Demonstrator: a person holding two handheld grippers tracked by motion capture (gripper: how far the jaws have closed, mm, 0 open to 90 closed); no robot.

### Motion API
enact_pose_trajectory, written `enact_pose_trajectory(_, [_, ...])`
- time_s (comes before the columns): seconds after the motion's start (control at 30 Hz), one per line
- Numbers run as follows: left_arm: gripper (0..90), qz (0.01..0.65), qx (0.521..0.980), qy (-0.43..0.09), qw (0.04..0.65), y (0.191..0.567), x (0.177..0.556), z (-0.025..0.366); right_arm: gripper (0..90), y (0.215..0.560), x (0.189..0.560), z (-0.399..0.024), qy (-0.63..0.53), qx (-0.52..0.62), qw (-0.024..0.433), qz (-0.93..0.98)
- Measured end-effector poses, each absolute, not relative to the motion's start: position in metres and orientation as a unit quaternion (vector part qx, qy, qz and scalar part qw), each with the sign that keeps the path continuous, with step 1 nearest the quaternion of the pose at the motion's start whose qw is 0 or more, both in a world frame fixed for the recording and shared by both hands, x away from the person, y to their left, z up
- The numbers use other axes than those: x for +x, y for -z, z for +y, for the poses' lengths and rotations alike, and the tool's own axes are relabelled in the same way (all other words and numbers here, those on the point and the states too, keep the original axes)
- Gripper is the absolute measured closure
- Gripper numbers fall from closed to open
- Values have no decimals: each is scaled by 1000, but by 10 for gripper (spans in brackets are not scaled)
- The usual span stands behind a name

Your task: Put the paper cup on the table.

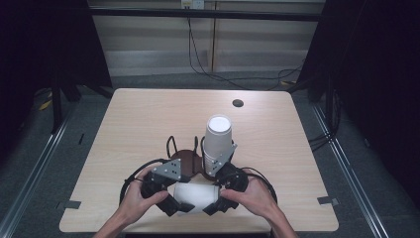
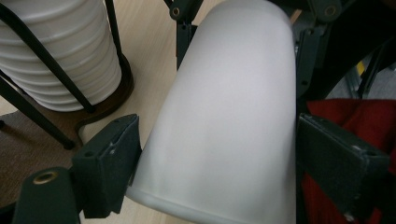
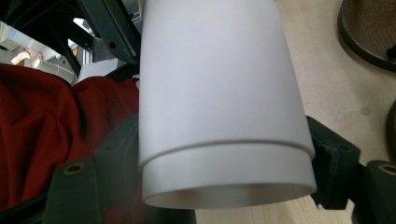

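Two white paper cups [image 1: 194,197] nested one in the other lay on their side near the table's [image 1: 148,119] front edge, held crosswise between the two grippers in the high view. In the right gripper view the pair [image 3: 219,93] was plain matte white, smooth-walled and slightly tapered; a seam ringed it where the outer cup's rim ended, and the inner cup stuck out below it with its open mouth toward the camera. The right gripper [image 3: 219,172] was clamped on that mouth end, a pad pressed to each side. In the left gripper view the closed, rounded end of the cups [image 2: 229,116] pointed away; the left gripper [image 2: 217,158] had its left pad against the wall, while the right pad stood just clear, so it was not pinching them. Behind them a stack of white cups [image 1: 218,136] stood upside down in a dark wire holder [image 1: 185,154]
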State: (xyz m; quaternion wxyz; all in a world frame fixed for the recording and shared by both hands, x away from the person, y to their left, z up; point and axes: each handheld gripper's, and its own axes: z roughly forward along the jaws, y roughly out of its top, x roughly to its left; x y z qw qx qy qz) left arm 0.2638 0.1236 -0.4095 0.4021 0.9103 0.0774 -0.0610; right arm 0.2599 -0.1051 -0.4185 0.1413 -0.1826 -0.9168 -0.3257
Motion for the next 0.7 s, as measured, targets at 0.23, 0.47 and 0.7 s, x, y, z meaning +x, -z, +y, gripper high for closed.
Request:
enact_pose_trajectory(0.23, [158,107,889,66,440,407,265,131,251,421,261,-109,330,-193,137,-914])
enact_pose_trajectory(0.47, [160,141,872,36,467,404,266,144,250,423,262,-114,331,-206,141,-910])
enact_pose_trajectory(0.7, [160,150,876,29,457,406,265,152,248,425,263,-121,332,-213,139,-909])
